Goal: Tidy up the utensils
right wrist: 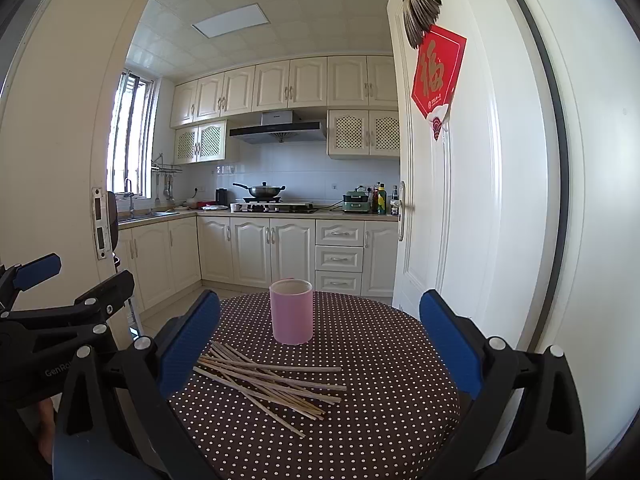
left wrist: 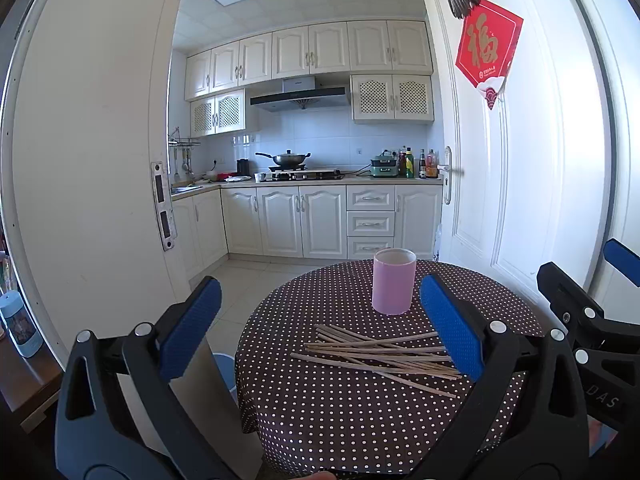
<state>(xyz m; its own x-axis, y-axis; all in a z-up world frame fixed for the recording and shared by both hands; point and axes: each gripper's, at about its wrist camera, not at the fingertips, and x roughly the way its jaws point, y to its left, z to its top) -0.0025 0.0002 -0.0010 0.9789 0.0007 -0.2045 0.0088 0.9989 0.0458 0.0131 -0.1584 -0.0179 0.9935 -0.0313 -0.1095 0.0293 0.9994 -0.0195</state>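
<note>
Several wooden chopsticks (left wrist: 380,354) lie in a loose pile on the round dotted brown tablecloth (left wrist: 320,412). A pink cup (left wrist: 393,286) stands upright just behind them. My left gripper (left wrist: 320,328) is open and empty, held above the table's near left side. In the right wrist view the chopsticks (right wrist: 272,384) lie in front of the pink cup (right wrist: 291,311), and my right gripper (right wrist: 320,344) is open and empty above the table (right wrist: 380,420). Each gripper shows at the edge of the other's view.
A white door (left wrist: 500,180) with a red paper sign stands open just right of the table. A blue bin (left wrist: 224,368) sits on the floor at the table's left. Kitchen cabinets (left wrist: 300,220) and a stove with a wok are behind.
</note>
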